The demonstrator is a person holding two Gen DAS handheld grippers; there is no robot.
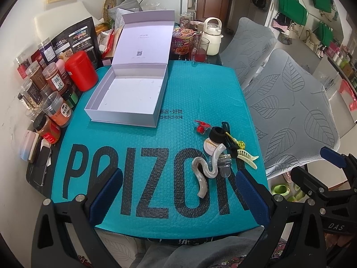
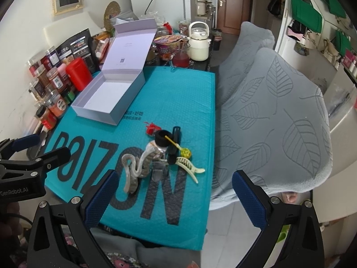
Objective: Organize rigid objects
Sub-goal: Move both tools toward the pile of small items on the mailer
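The pile of hair clips (image 2: 166,156) lies on the teal padded mailer (image 1: 156,134), toward its right edge, and the open white box (image 1: 129,93) sits well apart from it at the far left of the same mailer, lid standing up and nothing inside. That split is what the coming move turns on: the clips lie ahead of the right gripper (image 2: 174,196) and a little left of its centre line, while for the left gripper (image 1: 178,194) they sit off to the right, near its right finger (image 1: 252,198). The right hand looks the nearer one for a first pick, and the box is closer to the left hand's side.

Both grippers stand with their jaws spread wide and nothing between them, hovering over the near edge of the mailer.

The nearest piece is a wavy pearl-coloured clip (image 1: 206,169), its long axis running from the pile back toward the person, so it points roughly along the right gripper's fingers (a turn of the wrist would likely be needed to pinch it across its width).

Counted: one box, one mailer, two grippers. In the pile, about nine pieces can be made out, among them one wavy clip, one cream claw clip (image 1: 246,156), one small red clip (image 1: 202,126), one black ring-shaped piece (image 2: 162,138) and one yellow-headed pin (image 2: 184,151); the overlapping clear and black ones make the exact total uncertain.
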